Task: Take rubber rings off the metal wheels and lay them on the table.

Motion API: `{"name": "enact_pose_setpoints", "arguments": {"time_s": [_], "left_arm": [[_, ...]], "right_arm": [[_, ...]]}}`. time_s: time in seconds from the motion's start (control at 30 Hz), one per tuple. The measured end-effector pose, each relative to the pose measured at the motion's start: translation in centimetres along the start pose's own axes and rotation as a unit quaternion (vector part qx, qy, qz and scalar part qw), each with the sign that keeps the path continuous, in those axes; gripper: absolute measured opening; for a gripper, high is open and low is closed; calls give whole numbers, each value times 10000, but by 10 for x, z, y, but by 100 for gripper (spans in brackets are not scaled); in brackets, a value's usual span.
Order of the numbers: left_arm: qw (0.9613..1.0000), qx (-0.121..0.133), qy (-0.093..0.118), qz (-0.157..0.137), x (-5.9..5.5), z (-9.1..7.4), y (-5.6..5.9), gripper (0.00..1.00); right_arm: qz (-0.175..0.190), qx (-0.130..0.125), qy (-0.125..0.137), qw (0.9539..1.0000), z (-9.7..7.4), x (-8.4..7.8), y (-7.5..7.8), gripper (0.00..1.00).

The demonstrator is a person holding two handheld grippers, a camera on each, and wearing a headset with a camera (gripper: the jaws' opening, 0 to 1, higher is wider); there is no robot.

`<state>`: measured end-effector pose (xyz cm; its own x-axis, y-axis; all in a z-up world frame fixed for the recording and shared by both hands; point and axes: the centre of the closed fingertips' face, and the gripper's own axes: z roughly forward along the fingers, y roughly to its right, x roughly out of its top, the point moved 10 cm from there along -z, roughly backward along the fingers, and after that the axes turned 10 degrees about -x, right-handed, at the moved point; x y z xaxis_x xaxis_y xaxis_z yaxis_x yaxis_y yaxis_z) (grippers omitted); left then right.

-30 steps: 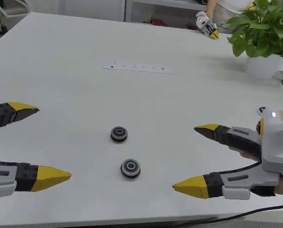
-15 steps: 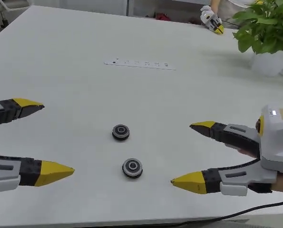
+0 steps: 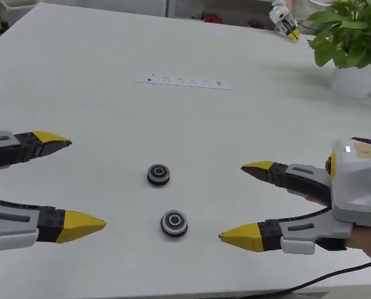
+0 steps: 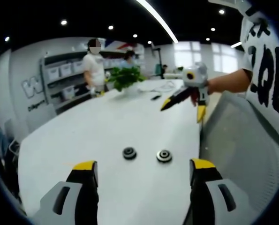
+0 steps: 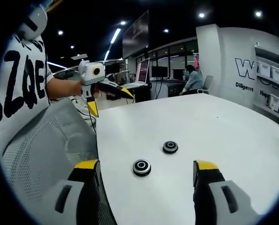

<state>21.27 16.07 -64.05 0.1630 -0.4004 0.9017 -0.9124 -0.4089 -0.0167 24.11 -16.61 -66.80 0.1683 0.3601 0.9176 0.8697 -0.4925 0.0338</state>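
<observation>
On the surface (image 3: 173,118), between my left gripper (image 3: 86,182) and my right gripper (image 3: 232,201), lie two metal wheels, flat with hubs up: a far wheel (image 3: 158,174) and a near wheel (image 3: 174,223), each wearing its rubber ring (image 3: 174,233). Both grippers are spread apart and empty, pointing inward. I judge the near wheel somewhat closer to my right gripper.

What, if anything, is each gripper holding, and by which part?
Nothing. The left gripper and right gripper are open and empty; the near wheel and far wheel lie untouched on the table.
</observation>
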Motion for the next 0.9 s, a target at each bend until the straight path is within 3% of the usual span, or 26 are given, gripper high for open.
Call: {"name": "enact_pose_setpoints", "arguments": {"time_s": [0.9], "left_arm": [[9985,-412,-215,285,6,32,-13,73]], "right_arm": [[-413,218,-102,9989,21,2,10,64]]}}
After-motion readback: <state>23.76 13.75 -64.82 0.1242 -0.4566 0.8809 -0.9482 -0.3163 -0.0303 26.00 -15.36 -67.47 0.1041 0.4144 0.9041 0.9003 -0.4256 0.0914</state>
